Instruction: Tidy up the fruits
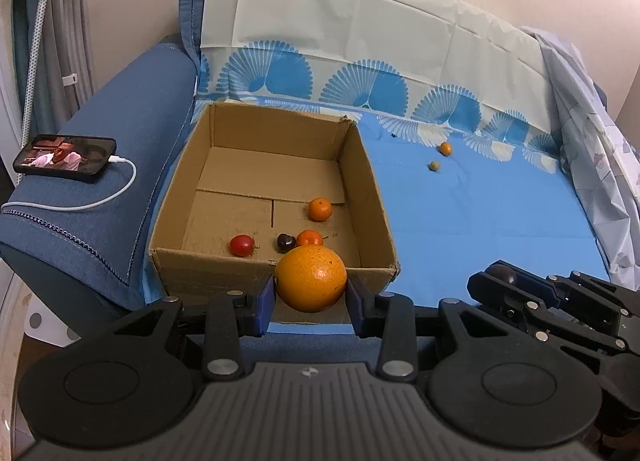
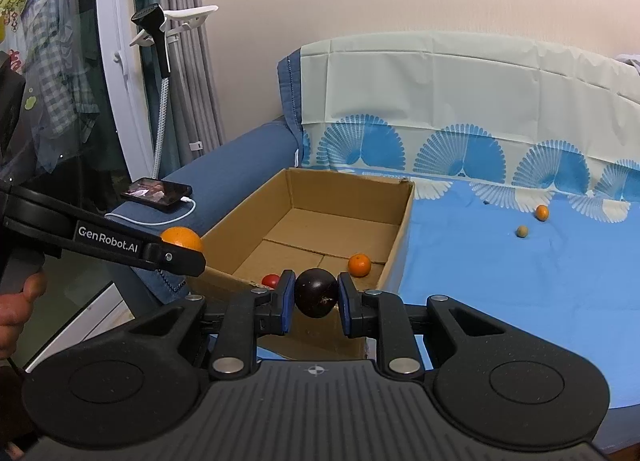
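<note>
My left gripper (image 1: pixel 311 293) is shut on a large orange (image 1: pixel 311 278), held just above the near wall of the open cardboard box (image 1: pixel 376 197). Inside the box lie a red fruit (image 1: pixel 241 245), a dark cherry (image 1: pixel 285 242) and two small tangerines (image 1: pixel 320 208). My right gripper (image 2: pixel 314 298) is shut on a dark plum (image 2: pixel 316 292), at the box's near right corner. In the right wrist view the left gripper (image 2: pixel 176 257) shows side-on with the orange (image 2: pixel 182 239) at its tip. A small orange fruit (image 1: pixel 445 148) and a greenish one (image 1: pixel 434 166) rest on the blue sheet.
The box (image 2: pixel 400 229) stands on a blue sheet (image 1: pixel 480 221) over a sofa, against the blue armrest (image 1: pixel 120 165). A phone (image 1: pixel 64 159) with a white cable lies on that armrest. A garment steamer (image 2: pixel 154 25) stands by the curtain. A hand (image 2: pixel 16 313) grips the left handle.
</note>
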`<state>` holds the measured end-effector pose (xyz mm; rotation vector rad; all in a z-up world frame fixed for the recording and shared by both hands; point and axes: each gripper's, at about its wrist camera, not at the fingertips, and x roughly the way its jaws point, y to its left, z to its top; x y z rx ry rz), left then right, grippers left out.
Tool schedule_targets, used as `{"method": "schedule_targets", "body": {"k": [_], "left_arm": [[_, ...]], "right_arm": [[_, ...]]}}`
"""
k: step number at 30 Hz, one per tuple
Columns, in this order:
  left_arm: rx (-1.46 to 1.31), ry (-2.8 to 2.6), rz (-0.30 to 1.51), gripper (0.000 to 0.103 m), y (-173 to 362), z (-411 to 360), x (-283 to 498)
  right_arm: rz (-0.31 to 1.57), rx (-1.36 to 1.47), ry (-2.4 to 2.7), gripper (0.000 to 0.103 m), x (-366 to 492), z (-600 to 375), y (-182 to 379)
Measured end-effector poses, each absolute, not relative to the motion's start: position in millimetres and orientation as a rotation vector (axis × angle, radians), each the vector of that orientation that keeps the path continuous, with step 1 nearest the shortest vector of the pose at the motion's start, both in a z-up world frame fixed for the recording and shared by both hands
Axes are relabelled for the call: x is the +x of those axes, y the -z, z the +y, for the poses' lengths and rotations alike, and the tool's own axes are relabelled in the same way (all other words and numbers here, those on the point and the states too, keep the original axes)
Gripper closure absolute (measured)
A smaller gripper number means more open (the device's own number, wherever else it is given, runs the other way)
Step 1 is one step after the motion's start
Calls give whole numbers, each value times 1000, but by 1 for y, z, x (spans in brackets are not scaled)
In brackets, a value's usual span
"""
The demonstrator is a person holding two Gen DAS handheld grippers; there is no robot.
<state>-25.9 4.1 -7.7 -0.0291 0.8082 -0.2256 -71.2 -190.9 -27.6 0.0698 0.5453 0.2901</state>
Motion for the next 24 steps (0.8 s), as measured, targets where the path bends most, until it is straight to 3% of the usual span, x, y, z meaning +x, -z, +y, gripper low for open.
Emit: {"method": "schedule_targets", "body": {"k": [24], "left_arm": [[-60,202,812,61,12,15,-9]], "right_arm": [[575,40,-280,79,-55,-183,35]]}}
